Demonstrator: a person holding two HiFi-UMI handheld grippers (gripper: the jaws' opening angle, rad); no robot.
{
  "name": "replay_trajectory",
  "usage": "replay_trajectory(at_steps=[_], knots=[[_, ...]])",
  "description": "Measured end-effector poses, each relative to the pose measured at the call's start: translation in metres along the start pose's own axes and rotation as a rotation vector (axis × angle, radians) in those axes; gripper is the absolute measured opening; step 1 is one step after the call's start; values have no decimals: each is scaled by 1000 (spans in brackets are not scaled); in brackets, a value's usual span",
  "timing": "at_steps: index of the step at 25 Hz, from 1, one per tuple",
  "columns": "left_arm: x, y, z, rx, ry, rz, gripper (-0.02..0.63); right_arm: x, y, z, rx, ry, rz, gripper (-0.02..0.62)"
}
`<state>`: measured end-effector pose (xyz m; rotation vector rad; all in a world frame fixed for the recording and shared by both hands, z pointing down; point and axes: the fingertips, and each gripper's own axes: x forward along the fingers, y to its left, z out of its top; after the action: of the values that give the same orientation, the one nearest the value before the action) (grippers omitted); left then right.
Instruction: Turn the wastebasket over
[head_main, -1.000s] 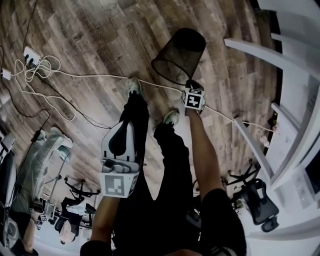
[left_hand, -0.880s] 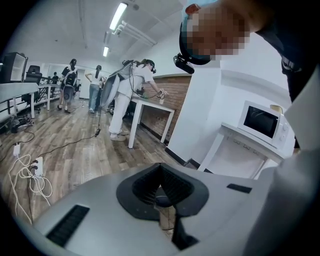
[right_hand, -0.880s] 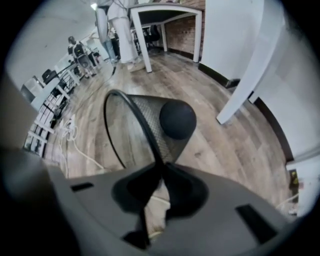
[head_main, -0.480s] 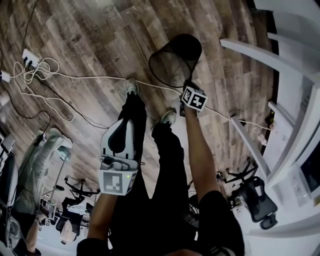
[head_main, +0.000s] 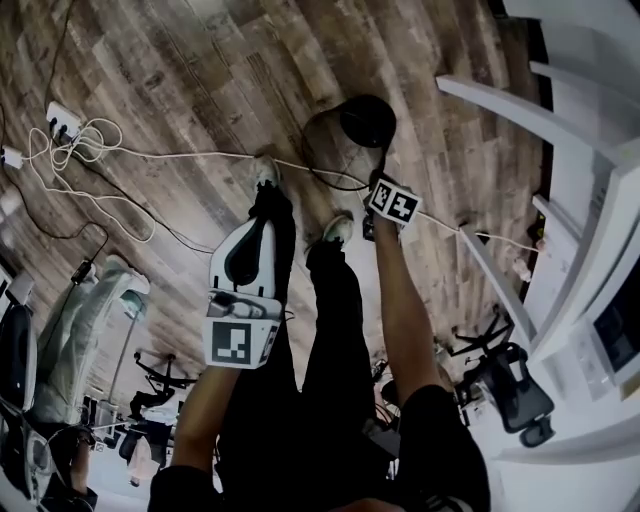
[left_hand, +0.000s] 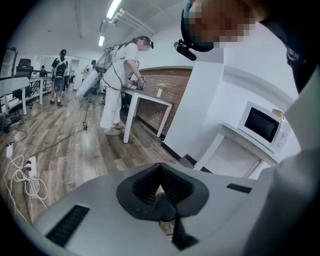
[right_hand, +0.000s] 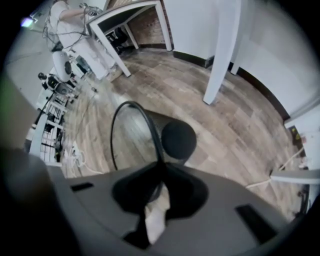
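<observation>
Right gripper (head_main: 381, 183) clenched on the rim of the wastebasket (head_main: 350, 135); in the right gripper view the wire rim runs into the closed jaws. Basket tilted on the floor (head_main: 180, 80), far of the feet, base pointing away. Left gripper (head_main: 254, 228) closed on nothing, near the body.

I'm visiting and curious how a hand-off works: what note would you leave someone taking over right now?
Right claw: shut on the rim of the wastebasket.
Left claw: shut, empty, held back from it.
Wastebasket: tipped onto its side over the wood floor; can't tell if it touches.
Done: gripped, tipped partway.
To do: finish turning it over, set it down, release.
</observation>
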<state>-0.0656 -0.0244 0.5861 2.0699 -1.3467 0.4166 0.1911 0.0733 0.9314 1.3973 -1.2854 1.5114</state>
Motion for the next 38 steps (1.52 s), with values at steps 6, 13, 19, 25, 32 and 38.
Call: replay_trajectory(at_steps=[6,13,19,25,32,38], knots=[[15,10,-19,-28,94,-43,35,-23,10,-17,10,43,14,59],[47,30,-82,-75,275,-44,165,-60,43,-16,-2,40,79,60],[81,63,-139,-82,398,2,196,-94,79,-7,5,24,190,60],[107,100,-186,-58,520,38,230,-113,112,6,-55,13,274,60],[116,126,-204,-110,569,79,71,-117,134,17,-97,23,316,60],[116,137,-199,-166,552,80,61,-90,136,26,-71,44,312,59]])
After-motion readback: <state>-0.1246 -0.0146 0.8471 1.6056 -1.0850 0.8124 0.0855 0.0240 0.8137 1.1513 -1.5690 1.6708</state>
